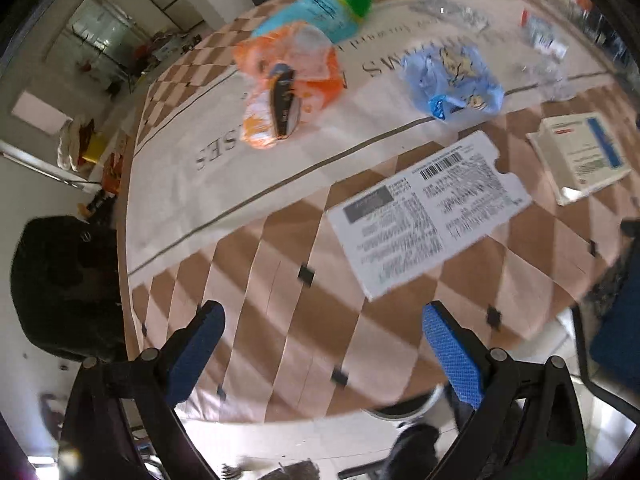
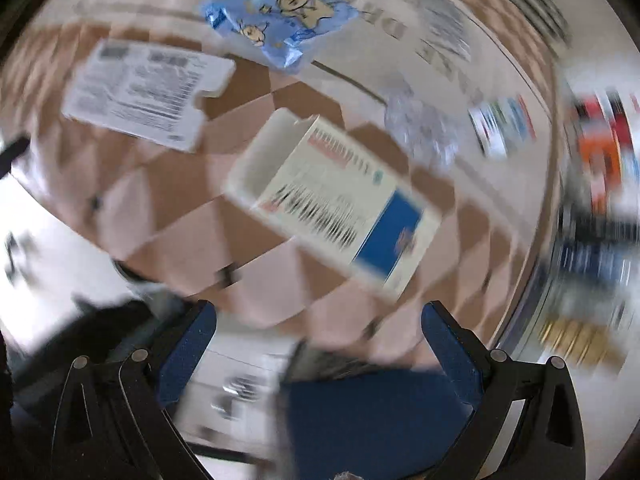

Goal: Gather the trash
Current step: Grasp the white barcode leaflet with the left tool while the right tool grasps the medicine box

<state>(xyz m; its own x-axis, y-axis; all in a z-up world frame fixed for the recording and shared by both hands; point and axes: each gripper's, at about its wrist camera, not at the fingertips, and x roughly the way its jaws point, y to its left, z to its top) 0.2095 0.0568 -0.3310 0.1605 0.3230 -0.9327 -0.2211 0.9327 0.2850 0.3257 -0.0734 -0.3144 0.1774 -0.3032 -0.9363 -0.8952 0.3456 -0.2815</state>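
Trash lies on a table with a brown-and-pink checked cloth [image 1: 280,300]. A flat white printed card [image 1: 428,212] lies just ahead of my open, empty left gripper [image 1: 320,344]; it also shows in the right wrist view [image 2: 148,92]. An open white-and-blue box [image 2: 336,196] lies just ahead of my open, empty right gripper [image 2: 316,344], and shows in the left wrist view [image 1: 580,152]. Farther back lie an orange wrapper [image 1: 288,80], a teal-and-green bag [image 1: 328,8], a blue cartoon wrapper [image 1: 452,80] [image 2: 280,16] and clear crumpled plastic [image 1: 548,56] [image 2: 420,128].
The table's near edge runs just below both grippers. A black chair [image 1: 60,288] stands at the table's left. A blue surface [image 2: 372,420] sits below the right gripper. Cluttered colourful items [image 2: 600,184] lie beyond the table's right edge. The right wrist view is motion-blurred.
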